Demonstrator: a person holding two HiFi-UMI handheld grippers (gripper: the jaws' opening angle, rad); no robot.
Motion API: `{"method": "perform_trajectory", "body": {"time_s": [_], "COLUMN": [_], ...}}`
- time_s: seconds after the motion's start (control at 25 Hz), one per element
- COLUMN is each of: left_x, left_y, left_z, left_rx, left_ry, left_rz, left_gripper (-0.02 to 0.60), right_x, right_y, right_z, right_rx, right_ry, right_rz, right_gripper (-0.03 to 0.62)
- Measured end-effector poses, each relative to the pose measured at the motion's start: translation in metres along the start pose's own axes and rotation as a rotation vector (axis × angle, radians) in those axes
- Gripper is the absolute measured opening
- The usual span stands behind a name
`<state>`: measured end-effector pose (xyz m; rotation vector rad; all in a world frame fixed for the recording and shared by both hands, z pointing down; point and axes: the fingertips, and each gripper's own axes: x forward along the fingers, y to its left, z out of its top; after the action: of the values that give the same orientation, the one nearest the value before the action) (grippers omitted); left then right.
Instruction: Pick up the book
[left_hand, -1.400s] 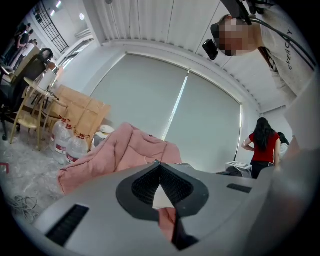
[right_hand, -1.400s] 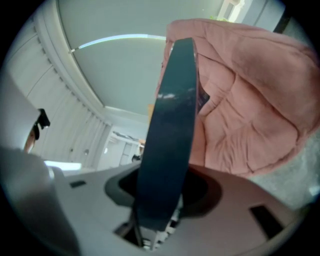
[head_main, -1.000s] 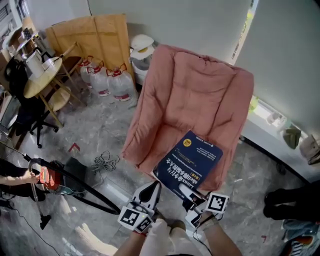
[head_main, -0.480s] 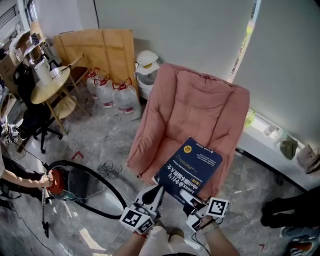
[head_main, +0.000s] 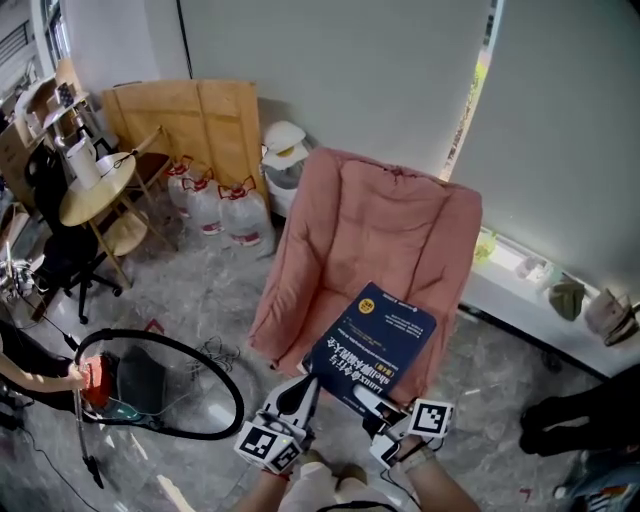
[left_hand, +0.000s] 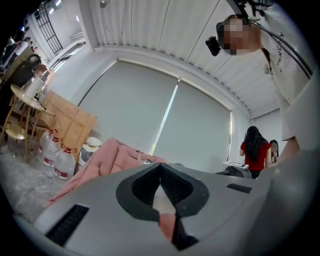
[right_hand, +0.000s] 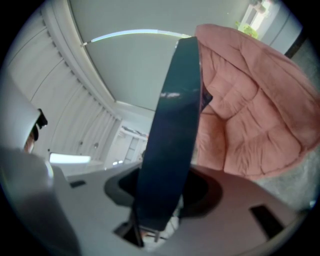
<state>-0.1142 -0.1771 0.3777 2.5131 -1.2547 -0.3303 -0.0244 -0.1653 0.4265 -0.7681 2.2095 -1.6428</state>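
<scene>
**Book and jaws at the lift.** Book (head_main: 375, 338) gripped at its near short edge by the right gripper (head_main: 376, 400); jaws closed on the cover and pages at moderate width; in the right gripper view the book shows edge-on between them, a dark band running straight away from the camera.

Long axis: from the right jaws forward and up-right toward the back of the chair (head_main: 385, 215); nearly the whole book therefore lies ahead of the grip, and its weight is judged to lever down on the pads.

Position: blue cover up, over the front edge of the seat; far short edge above the cushion, contact with it not determinable.

Left gripper (head_main: 314, 380) just beside the near left corner of the book; whether touching or apart cannot be told; jaws together at the tips in the left gripper view, nothing clamped between them.

Nearer hand: the right, which holds; the left lies closest to the free corner, so it is best placed to steady the book should it sag during the lift.
</scene>
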Motion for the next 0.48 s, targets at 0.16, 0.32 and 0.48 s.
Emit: {"method": "perform_trajectory", "body": {"time_s": [0.16,0.32,0.48], "left_x": [-0.002,-0.004,-0.004], "left_y": [-0.003,-0.007,-0.013], "left_z": [0.006,0.009,0.012], "left_rx": [0.0,0.003,0.0], "left_ry": [-0.005,-0.002,-0.008], "left_rz": [0.006,0.002,-0.009], "left_gripper": [0.011,0.011,0.011], "right_x": [-0.005,-0.008,-0.009], "right_y": [0.007,0.013,0.019], "right_z": [0.004,0.007,0.007], "right_rx": [0.008,-0.008,-0.02], "right_ry": [-0.007,-0.005,-0.002], "right_rz": [-0.001,0.0,0.006], "right_gripper": [0.19,0.19,0.192]}}
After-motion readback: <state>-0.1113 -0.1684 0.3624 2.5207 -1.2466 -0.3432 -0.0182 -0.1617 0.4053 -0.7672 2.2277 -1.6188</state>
